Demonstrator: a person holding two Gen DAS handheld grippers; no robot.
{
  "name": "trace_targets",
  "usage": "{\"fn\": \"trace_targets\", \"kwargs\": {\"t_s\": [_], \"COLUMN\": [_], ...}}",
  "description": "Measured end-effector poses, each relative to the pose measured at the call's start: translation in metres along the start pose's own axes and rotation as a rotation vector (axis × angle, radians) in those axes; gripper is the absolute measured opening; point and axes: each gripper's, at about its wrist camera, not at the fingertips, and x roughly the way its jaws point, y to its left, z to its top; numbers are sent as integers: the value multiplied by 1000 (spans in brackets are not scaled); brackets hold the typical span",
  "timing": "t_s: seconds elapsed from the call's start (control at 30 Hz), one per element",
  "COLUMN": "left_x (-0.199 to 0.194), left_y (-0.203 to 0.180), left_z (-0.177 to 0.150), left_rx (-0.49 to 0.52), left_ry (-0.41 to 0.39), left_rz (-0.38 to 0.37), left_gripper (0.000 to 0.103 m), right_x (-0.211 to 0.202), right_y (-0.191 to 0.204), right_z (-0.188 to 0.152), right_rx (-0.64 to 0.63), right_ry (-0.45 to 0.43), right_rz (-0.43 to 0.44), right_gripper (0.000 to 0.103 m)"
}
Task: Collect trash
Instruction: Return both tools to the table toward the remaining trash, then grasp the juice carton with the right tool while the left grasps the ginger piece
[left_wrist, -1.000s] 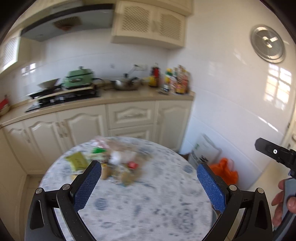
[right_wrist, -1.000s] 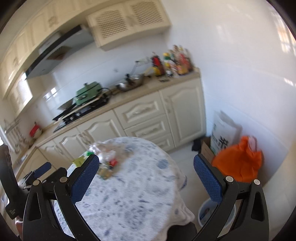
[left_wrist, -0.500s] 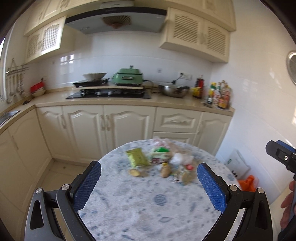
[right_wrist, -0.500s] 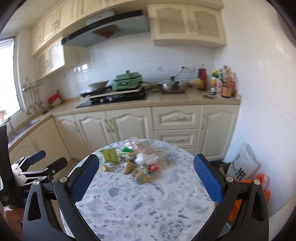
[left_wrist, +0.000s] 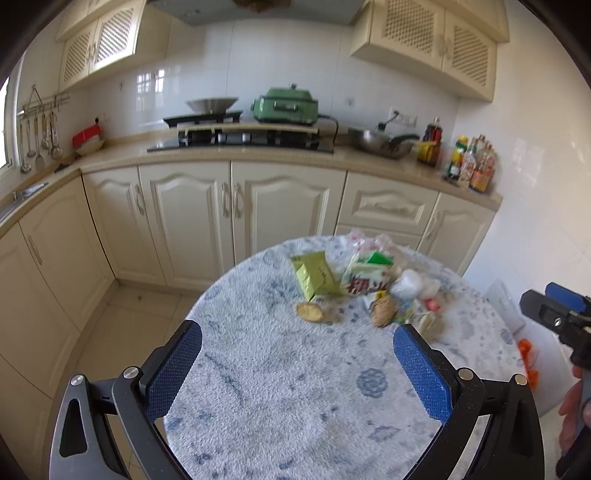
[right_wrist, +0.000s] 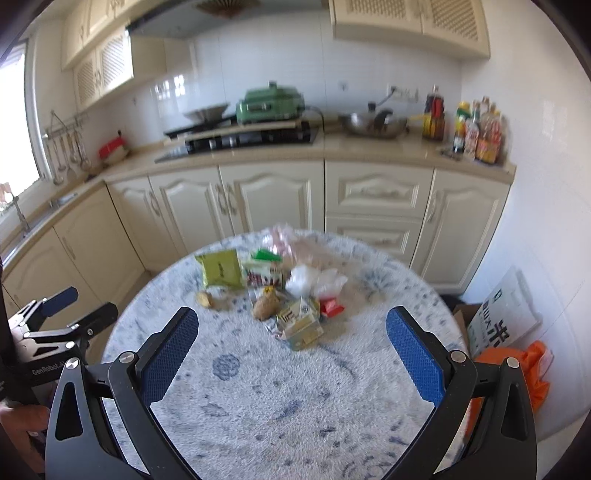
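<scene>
Left claw: left gripper (left_wrist: 295, 365), black frame with blue textured pads, jaws spread wide and empty, hanging above the near part of the table.
Right claw: right gripper (right_wrist: 290, 350), same build, jaws likewise spread wide with nothing between them, held over the table's near edge.
Table: round table under a white and blue patterned fuzzy cloth (right_wrist: 258, 387), standing in front of the cream kitchen cabinets (left_wrist: 236, 214).
Trash: loose heap of litter (right_wrist: 273, 291) on the far half of the table, well apart from both grippers.
Heap, left side: flat olive-green foil packet (right_wrist: 220, 268), with a small tan lump (right_wrist: 204, 298) just in front of it.
Heap, middle: white, red and green printed wrapper (right_wrist: 264, 275) beside the packet; a brown rounded lump (right_wrist: 265, 307) below it; what either lump is cannot be told through the blur.
Heap, right side: crumpled white plastic (right_wrist: 314, 279), a small red scrap (right_wrist: 330, 307), and a squashed yellowish carton (right_wrist: 301, 323) nearest the right gripper.
Heap, back: clear pinkish plastic bag (right_wrist: 291, 245) at the far edge.
Floor at right: orange plastic bag (right_wrist: 517, 369) and a white printed bag (right_wrist: 504, 317) against the white tiled wall.
Counter: green lidded electric cooker (left_wrist: 286, 105) on the hob, steel wok (left_wrist: 376, 144), cluster of sauce bottles (left_wrist: 469, 164).
</scene>
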Motion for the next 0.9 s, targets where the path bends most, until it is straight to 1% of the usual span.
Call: {"fn": "trace_targets", "kwargs": {"t_s": [0.2,0.43,0.57,0.73,0.8,0.83,0.87,0.9], "left_x": [65,149,189,222,232,238,245,247], "left_y": [-4,-7,-8,-12,-13,-15,-15,-17], "left_z": [9,19,21,17,16,14,14,15], "left_rx": [22,63,79,86,85,85,87,102], "left_ry": [59,142,176,203,214,220,242,239], "left_rz": [13,25,28,31,21,15,-1,5], "left_gripper": [102,102,102,102,101,98,90,89], "right_x": [75,141,161,176,180,180,180,179], "right_y": [-10,-16,-18,-14,-12,-8,-4,-2], "right_z": [-12,-26,-28,-30,-33,-34,-36,-38], "right_rx": [19,26,25,1,-5,-27,-53,-63], "right_ry": [130,237,253,260,265,249,237,228], "right_rz": [5,0,-2,2,17,7,-2,2], "right_gripper": [103,103,103,102,94,94,89,85]}}
